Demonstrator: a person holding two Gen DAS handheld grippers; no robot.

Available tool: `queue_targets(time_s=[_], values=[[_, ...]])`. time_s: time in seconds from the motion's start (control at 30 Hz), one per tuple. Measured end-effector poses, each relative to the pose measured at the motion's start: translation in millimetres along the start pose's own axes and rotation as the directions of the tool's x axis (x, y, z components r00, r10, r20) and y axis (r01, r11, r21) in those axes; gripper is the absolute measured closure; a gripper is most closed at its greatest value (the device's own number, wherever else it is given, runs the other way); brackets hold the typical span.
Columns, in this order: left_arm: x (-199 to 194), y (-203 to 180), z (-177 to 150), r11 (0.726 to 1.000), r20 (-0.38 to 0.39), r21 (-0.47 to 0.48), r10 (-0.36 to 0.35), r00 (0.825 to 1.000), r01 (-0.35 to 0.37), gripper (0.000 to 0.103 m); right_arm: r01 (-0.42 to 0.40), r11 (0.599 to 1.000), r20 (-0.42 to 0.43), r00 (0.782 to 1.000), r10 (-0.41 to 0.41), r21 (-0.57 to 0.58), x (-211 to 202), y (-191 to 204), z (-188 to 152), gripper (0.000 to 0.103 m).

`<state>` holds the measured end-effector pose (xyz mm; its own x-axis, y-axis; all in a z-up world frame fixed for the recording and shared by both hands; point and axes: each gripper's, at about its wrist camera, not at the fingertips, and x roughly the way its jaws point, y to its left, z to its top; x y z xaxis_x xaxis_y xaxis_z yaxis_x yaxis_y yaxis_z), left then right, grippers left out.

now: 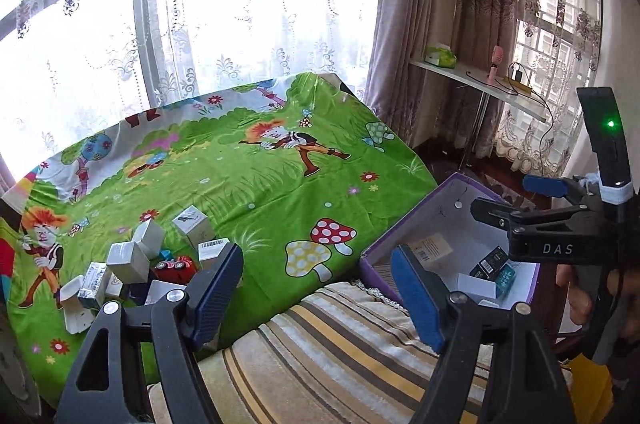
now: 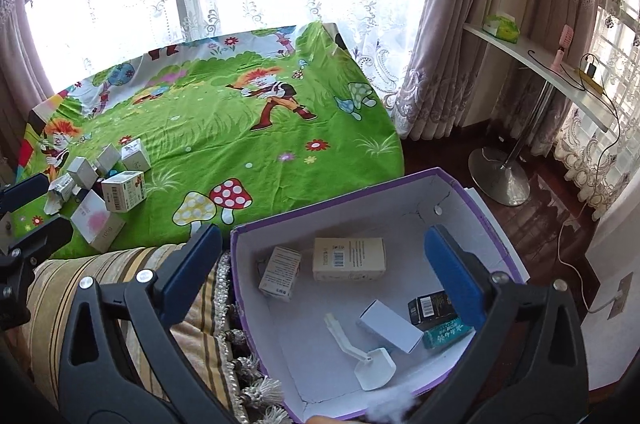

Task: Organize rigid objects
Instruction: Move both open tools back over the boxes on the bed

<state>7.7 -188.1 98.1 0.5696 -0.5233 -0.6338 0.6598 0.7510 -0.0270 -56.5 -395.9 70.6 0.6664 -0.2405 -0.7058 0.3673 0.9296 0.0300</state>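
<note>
left gripper jaws wide apart, nothing between them, hanging over the striped beige cushion at the edge of the green cartoon-print bedsheet. right gripper jaws very wide, empty, over the open purple-walled cardboard box with white inside. in the box: cream barcode carton, small white printed carton, plain white carton, black carton, teal carton, white plastic scoop-like piece. pile of small white cartons with red toy car lies on the sheet, left of the left gripper. white shelf by the curtains.
</note>
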Motion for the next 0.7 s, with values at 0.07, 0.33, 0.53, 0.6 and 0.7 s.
queue_targets(time_s=[0.07, 0.33, 0.53, 0.6, 0.7], values=[[0, 12, 0, 1.000, 0.002, -0.025, 0.006, 1.000, -0.006, 0.026, -0.031, 1.000, -0.019, 0.999, 0.031, 0.000, 4, 8, 1, 0.001], [-1, 59, -3, 0.992, -0.004, -0.115, 0.058, 0.998, -0.058, 0.026, -0.106, 0.992, -0.020, 0.994, 0.105, -0.062, 10, 53, 10, 0.001], [-3, 98, -1, 0.974, -0.010, -0.189, 0.129, 0.992, -0.128, 0.026, -0.141, 0.987, -0.027, 0.990, 0.139, -0.082, 16, 82, 22, 0.001], [-6, 112, 2, 0.964, -0.006, -0.218, 0.153, 0.988, -0.151, 0.026, -0.151, 0.983, -0.026, 0.988, 0.149, -0.100, 17, 94, 26, 0.001], [-12, 134, 7, 0.945, 0.024, -0.275, 0.190, 0.981, -0.177, 0.026, -0.147, 0.982, -0.013, 0.989, 0.147, -0.121, 19, 112, 33, 0.001]])
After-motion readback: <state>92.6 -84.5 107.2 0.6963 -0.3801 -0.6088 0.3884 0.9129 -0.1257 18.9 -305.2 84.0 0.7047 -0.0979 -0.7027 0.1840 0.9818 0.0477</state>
